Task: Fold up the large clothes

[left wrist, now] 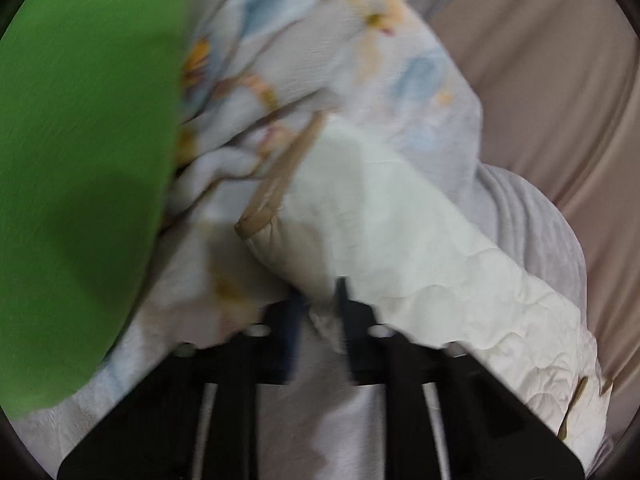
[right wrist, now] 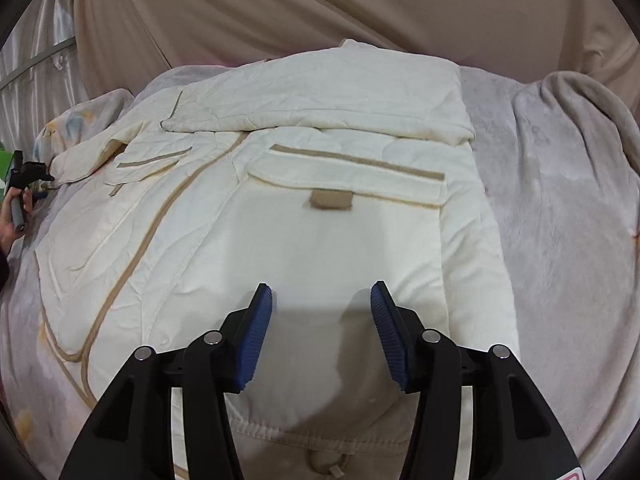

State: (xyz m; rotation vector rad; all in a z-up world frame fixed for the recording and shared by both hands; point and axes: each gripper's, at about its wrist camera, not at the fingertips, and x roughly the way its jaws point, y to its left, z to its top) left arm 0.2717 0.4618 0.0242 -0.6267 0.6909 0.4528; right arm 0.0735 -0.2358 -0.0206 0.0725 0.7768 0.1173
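A cream quilted jacket (right wrist: 332, 248) with tan trim lies front up on a bed. One sleeve (right wrist: 320, 96) is folded across its upper part. My right gripper (right wrist: 321, 286) hovers open just above the jacket's lower front, its blue pads (right wrist: 256, 332) holding nothing. The other sleeve (right wrist: 80, 156) stretches left toward my left gripper (right wrist: 30, 172), held by a hand (right wrist: 10, 220). In the blurred left wrist view, the left gripper (left wrist: 320, 300) is shut on that cream sleeve (left wrist: 380, 220), near its tan-edged cuff (left wrist: 256, 220).
A pale grey fleece blanket (right wrist: 560, 200) covers the bed, bunched up at the right. A floral blanket (left wrist: 320, 40) lies at the left end beside a bright green surface (left wrist: 80, 160). Beige draped fabric (right wrist: 320, 8) hangs behind the bed.
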